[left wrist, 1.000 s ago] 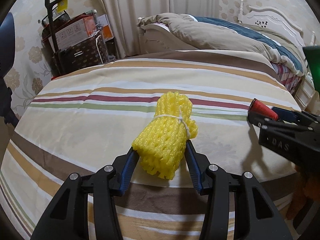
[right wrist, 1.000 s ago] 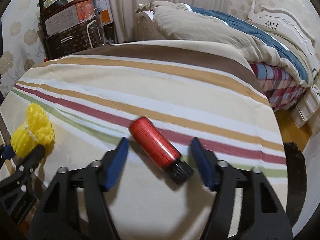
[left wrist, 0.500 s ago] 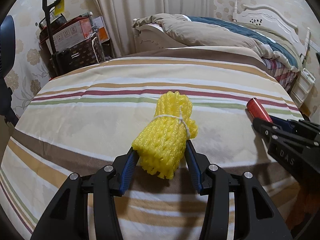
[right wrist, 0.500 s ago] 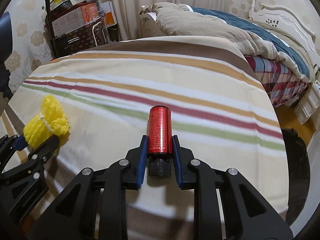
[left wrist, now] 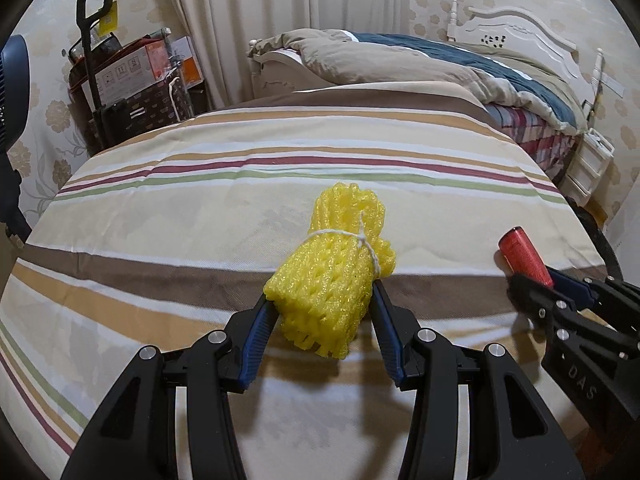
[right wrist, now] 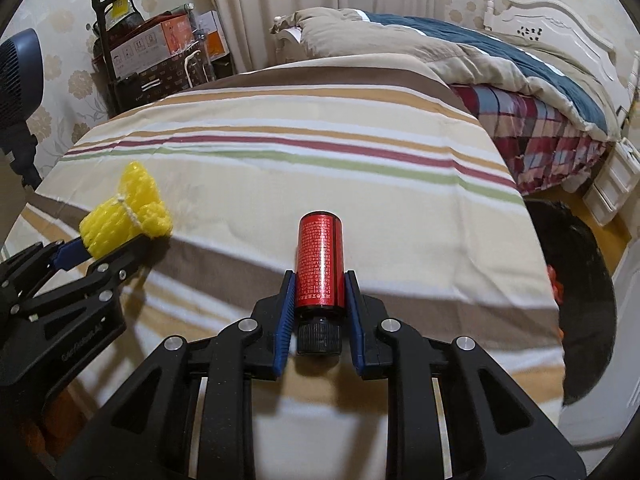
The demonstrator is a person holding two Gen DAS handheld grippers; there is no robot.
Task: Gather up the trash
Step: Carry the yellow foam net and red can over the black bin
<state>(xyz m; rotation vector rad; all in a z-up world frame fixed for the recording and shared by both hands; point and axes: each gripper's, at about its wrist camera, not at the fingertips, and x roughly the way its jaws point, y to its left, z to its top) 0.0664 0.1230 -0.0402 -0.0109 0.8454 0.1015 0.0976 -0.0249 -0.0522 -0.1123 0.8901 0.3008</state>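
Red bottle [right wrist: 319,264] in right claw [right wrist: 319,312]

Striped cloth [left wrist: 200,216] in front; rumpled bed [left wrist: 460,64] behind; boxes [right wrist: 152,48] by curtain [left wrist: 280,12]

Little lettering is showing legibly. The capitals "DAS" are standing in pale print on the black body of the right gripper [left wrist: 560,296], seen in the left wrist view. A line of small pale lettering is running along the body of the left gripper [right wrist: 100,252] in the right wrist view, too blurred to read. Fine print is covering the red bottle [right wrist: 320,264], too small to make out. Pictogram squares are showing on a cardboard box [left wrist: 124,74], unreadable.
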